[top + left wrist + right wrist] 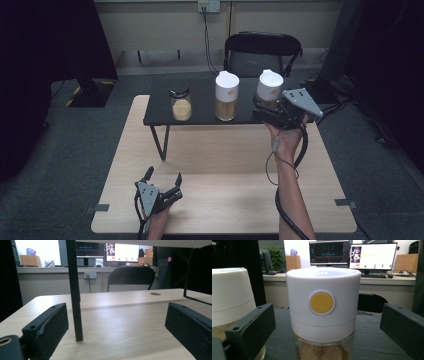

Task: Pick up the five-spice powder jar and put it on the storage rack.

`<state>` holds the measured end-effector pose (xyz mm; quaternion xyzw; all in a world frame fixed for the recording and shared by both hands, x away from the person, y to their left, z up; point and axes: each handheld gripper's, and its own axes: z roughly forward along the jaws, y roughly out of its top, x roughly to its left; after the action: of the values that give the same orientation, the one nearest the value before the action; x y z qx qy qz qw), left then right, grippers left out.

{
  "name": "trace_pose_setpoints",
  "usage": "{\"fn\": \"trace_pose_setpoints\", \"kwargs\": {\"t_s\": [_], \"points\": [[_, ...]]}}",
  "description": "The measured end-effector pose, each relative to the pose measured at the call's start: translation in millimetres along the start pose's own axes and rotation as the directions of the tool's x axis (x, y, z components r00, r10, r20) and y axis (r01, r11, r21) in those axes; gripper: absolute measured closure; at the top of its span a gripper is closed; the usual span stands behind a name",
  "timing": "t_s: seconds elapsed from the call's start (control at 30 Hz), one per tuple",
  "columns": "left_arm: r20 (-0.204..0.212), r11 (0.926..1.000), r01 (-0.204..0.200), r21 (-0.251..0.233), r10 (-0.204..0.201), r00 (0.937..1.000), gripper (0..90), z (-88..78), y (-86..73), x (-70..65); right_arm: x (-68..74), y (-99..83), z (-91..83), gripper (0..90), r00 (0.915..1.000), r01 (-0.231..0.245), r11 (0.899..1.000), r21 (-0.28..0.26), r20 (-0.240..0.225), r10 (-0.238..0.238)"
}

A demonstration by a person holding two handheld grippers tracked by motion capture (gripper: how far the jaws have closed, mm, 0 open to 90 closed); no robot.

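Item: right gripper [324, 340], at right of centre in the high view and at the bottom of its own view. Jaws stood wide apart, one on either side of the jar, pads clear of it; nothing gripped.

Item: left gripper [163, 181], lower left of the high view, resting low over the wooden table [225, 165]. Jaws spread, nothing between them; in its own view only a thin black leg [74, 290] of the riser stood ahead.

Item: white-lidded jar [322, 312], centre of the right gripper view; in the high view it [270, 86] sat right of centre on the black riser shelf [200, 107], rightmost of three.
- Appearance: tall white cap, slightly tapered, with a round yellow button on its face; clear body below, holding brown granular contents.
- Handling, judged: rigid, smooth, likely slippery on the cap; body probably glass or hard plastic, so breakable if dropped; moderately heavy with contents. The cap might lift off, so the clear body under the cap seam, or the cap's lower band, looked the safer hold.

Item: a second white-lidded jar [226, 95], just beside it at centre; a smaller black-lidded jar [181, 102] further left.
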<state>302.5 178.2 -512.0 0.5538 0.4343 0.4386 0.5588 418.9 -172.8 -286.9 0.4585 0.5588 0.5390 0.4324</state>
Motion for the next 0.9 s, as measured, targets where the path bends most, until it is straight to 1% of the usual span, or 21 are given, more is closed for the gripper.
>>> {"fn": "trace_pose_setpoints", "kwargs": {"t_s": [0.07, 0.2, 0.37, 0.43, 0.57, 0.9], "points": [[0.000, 1.0000, 0.000, 0.000, 0.000, 1.0000, 4.3, 0.0, 0.0, 0.0, 0.2, 1.0, -2.2, 0.0, 1.0000, -0.005, 1.000, -0.009, -0.001, 0.005], [0.000, 1.0000, -0.002, 0.001, 0.002, 1.0000, 4.3, -0.1, 0.0, 0.1, 1.5, 2.8, -6.6, 0.0, 1.0000, 0.001, 1.000, -0.025, 0.007, -0.001], [0.000, 1.0000, 0.000, 0.000, 0.000, 1.0000, 4.4, 0.0, 0.0, 0.0, 1.8, 3.5, -10.9, 0.0, 0.9999, -0.010, 0.999, -0.041, 0.002, 0.010], [0.000, 1.0000, 0.000, 0.000, 0.000, 1.0000, 4.4, 0.0, 0.0, 0.0, 2.6, 3.5, -13.2, 0.0, 1.0000, -0.005, 0.999, -0.049, 0.002, 0.005], [0.000, 1.0000, -0.003, 0.002, 0.003, 1.0000, 4.4, -0.1, 0.1, 0.1, 3.9, 3.4, -16.4, 0.0, 1.0000, 0.002, 0.999, -0.052, 0.001, -0.002], [-0.001, 1.0000, -0.002, 0.002, 0.002, 1.0000, 4.5, -0.1, 0.1, 0.1, 6.3, 0.7, -21.9, 0.0, 0.9999, -0.002, 0.998, -0.069, -0.013, 0.001]]}}
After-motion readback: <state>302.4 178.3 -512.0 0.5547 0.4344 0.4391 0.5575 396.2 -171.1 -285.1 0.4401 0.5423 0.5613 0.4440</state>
